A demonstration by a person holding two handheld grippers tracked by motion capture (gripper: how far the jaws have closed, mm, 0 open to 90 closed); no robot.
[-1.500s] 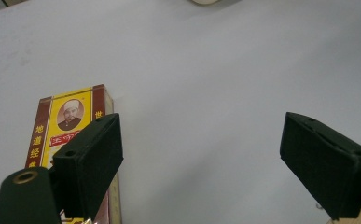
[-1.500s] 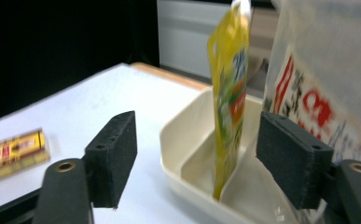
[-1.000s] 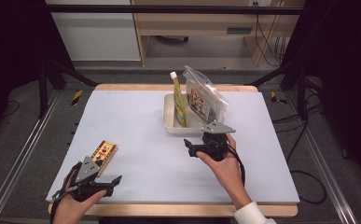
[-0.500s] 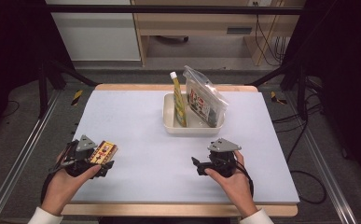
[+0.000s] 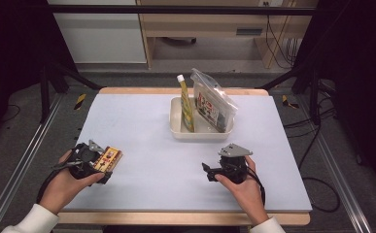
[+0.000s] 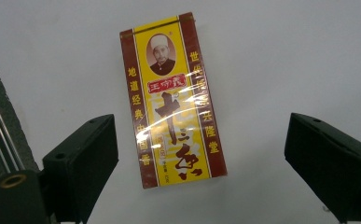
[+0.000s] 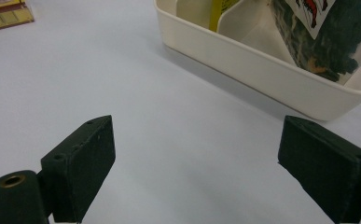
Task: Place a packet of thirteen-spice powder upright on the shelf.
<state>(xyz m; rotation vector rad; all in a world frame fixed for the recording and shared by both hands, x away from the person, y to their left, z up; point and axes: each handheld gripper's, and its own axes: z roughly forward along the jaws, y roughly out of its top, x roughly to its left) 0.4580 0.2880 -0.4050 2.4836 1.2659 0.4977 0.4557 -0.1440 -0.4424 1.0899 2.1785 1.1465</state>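
Note:
A flat yellow and dark red box [image 6: 173, 100] with printed characters lies on the white table near its left front. My left gripper [image 6: 201, 140] hovers over it, open, one black jaw on each side of the box's near end and apart from it. From above, the left gripper [image 5: 102, 165] overlaps the box [image 5: 110, 158]. My right gripper [image 5: 207, 171] stands open at the right front of the table, jaws pointing left, with nothing between them. In its own view the right gripper [image 7: 194, 144] is over bare table short of the tray.
A white tray [image 5: 176, 127] stands at the back middle and holds an upright yellow bottle [image 5: 186, 104] and a clear printed bag [image 5: 213, 104]. The tray wall [image 7: 262, 65] runs ahead of the right jaws. The table edge [image 5: 176, 217] is near both hands.
My left gripper has moved from the front left edge forward to the box and now straddles it. My right gripper has drawn back from the tray toward the front.

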